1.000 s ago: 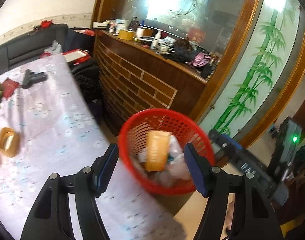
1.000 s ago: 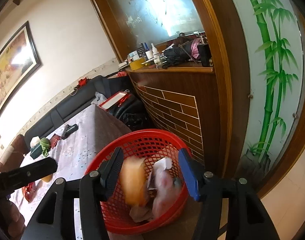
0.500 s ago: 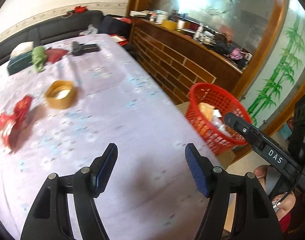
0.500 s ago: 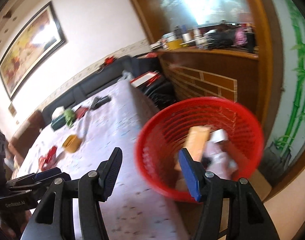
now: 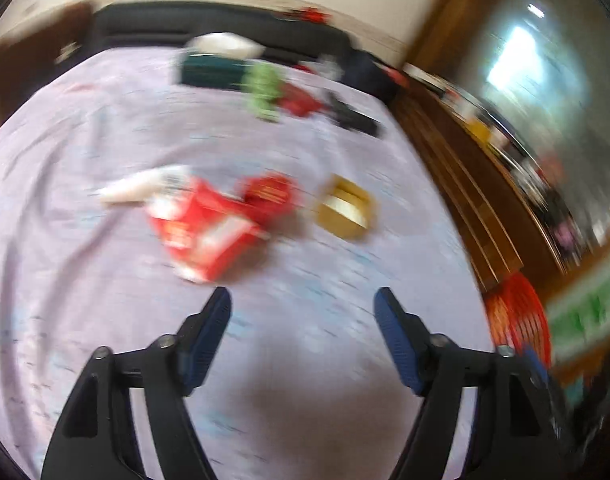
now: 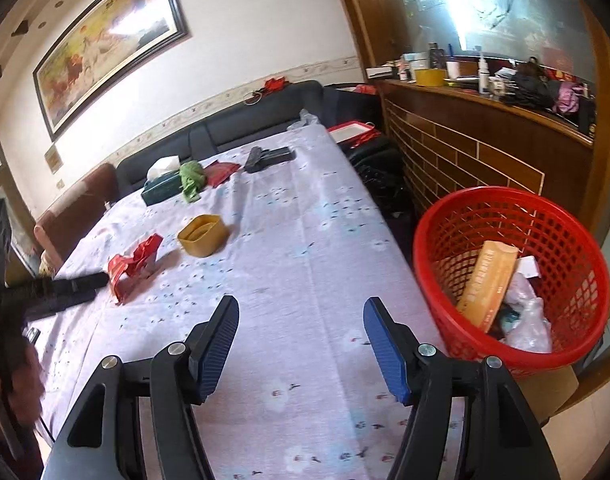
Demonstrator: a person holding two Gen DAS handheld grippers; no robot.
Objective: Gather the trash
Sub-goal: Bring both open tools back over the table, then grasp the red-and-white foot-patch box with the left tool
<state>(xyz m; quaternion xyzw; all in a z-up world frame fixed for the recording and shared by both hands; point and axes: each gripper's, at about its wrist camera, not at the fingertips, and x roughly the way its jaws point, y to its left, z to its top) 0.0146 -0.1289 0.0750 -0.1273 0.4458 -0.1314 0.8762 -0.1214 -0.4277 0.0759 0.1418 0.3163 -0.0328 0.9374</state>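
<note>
Step in hand, as I judge it: reaching for the next piece of trash. The left tool (image 5: 303, 306) is empty, its jaws opening, angled down over the tabletop (image 6: 305, 216) just short of the crumpled red wrapper (image 5: 209, 224). The right tool (image 6: 301, 316) is likewise empty and opening, tilted down above bare cloth. The red basket (image 6: 513, 276) stands off the tabletop's right edge, already holding a tan box and plastic. Next move calls for straddling the wrapper and closing firmly; it looks light and crushable. The yellow tub (image 6: 203, 235) sits just beside it.
</note>
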